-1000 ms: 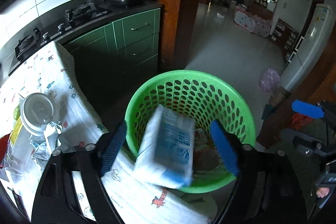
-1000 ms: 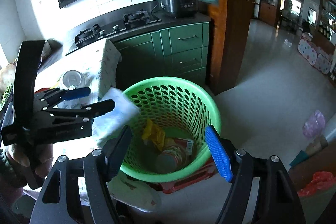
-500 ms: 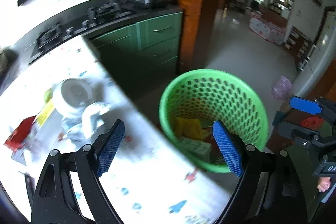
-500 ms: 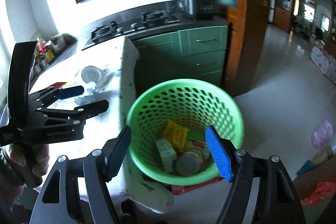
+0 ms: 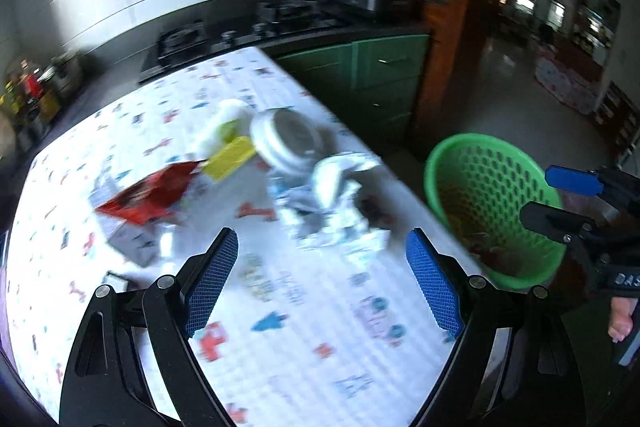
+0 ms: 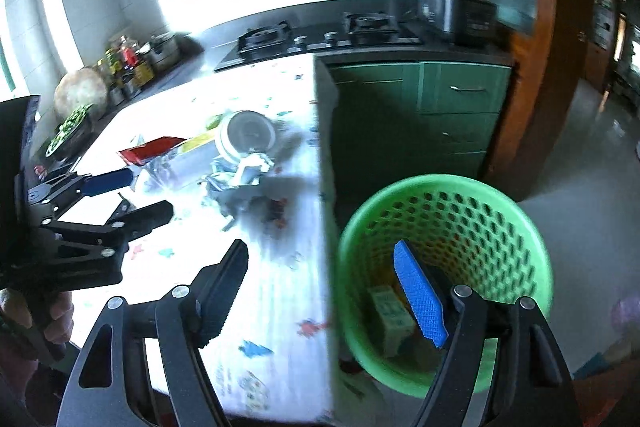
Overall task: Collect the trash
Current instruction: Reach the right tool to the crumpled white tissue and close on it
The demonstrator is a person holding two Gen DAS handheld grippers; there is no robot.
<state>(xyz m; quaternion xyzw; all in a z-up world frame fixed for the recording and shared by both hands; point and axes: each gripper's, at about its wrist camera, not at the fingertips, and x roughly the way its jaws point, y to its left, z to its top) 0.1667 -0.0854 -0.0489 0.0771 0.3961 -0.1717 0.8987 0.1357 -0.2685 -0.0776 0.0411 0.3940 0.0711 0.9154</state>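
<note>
Left wrist: left claw spread, empty, over trash pile on counter. Right claw spread, just widening, empty. Next: grab crumpled wrapper for green basket.

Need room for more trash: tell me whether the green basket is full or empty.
Neither: partly filled. The green basket holds a small carton at its bottom, with its perforated walls bare above.

Green perforated basket, red packet, white tablecloth with small cartoon prints
</note>
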